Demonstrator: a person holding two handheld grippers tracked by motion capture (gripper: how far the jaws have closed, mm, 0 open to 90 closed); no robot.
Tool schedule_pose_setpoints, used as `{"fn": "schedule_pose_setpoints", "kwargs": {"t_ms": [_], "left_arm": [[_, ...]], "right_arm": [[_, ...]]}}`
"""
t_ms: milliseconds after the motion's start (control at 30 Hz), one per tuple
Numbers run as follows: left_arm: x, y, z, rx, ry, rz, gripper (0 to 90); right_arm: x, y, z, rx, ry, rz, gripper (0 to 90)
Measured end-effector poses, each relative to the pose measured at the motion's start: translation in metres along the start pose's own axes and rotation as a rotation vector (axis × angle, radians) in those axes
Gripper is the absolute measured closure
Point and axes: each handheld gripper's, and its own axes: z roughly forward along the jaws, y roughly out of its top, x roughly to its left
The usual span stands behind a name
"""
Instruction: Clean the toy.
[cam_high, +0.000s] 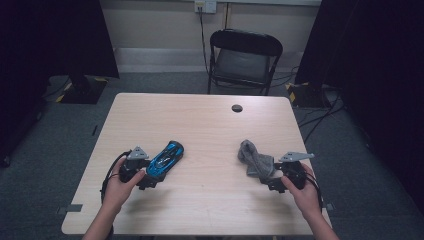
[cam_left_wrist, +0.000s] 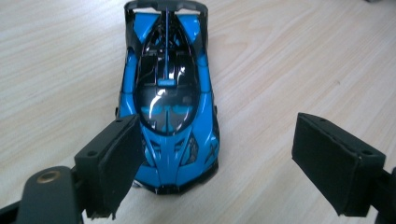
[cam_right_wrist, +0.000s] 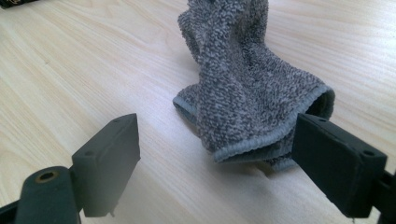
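Left gripper (cam_left_wrist: 215, 163) spread around a glossy blue toy sports car's (cam_left_wrist: 168, 102) nose. Right gripper (cam_right_wrist: 215, 163) spread beside a crumpled grey terry cloth (cam_right_wrist: 247, 88) on the wooden table (cam_high: 200, 120).

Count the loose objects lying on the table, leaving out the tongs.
2. A blue toy car lies left of centre, at the left tongs; a grey cloth lies crumpled on the right, at the right tongs.
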Motion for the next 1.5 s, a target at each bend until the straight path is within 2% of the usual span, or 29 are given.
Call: {"fn": "schedule_pose_setpoints", "kwargs": {"t_ms": [1067, 1500], "left_arm": [[0.004, -0.037, -0.017, -0.003, -0.003, -0.01, 16.1], [0.012, -0.053, -0.026, 0.005, 0.006, -0.016, 16.1]], "right_arm": [[-0.009, -0.032, -0.014, 0.003, 0.004, 0.032, 14.8], [-0.012, -0.045, -0.016, 0.006, 0.007, 0.037, 14.8]]}}
